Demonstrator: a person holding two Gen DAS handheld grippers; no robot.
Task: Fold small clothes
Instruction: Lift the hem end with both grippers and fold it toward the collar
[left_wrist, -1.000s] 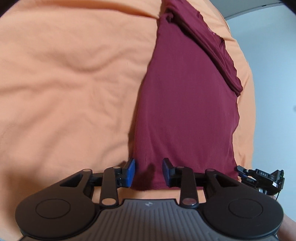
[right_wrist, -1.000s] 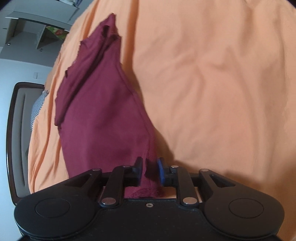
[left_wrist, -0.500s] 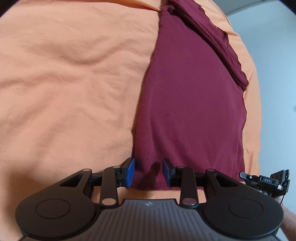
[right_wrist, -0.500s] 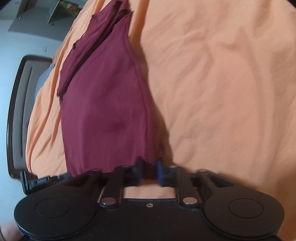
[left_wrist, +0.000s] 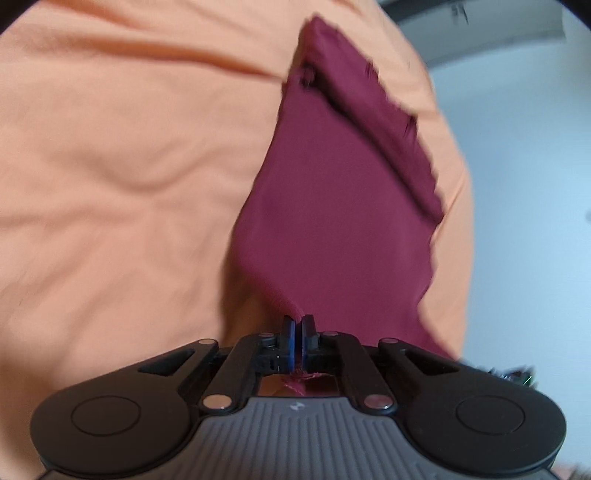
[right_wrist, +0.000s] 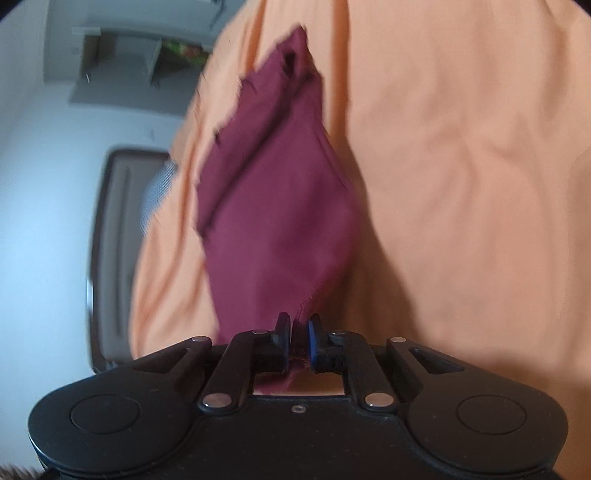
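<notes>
Left gripper (left_wrist: 297, 320) pinched tight on near hem of maroon garment (left_wrist: 332, 221); right gripper (right_wrist: 298, 320) nearly closed on other hem corner. Garment lifted, far end resting on orange sheet (left_wrist: 110, 166). Risk: thin hem slipping out, uneven pull skewing fold.

The garment (left_wrist: 332, 221) is plain maroon, the sheet (left_wrist: 129, 166) beneath it plain orange. The left gripper (left_wrist: 297, 325) is black with blue pads (left_wrist: 291, 339) (its base ribbed grey); the right gripper (right_wrist: 298, 325) is black too.
</notes>
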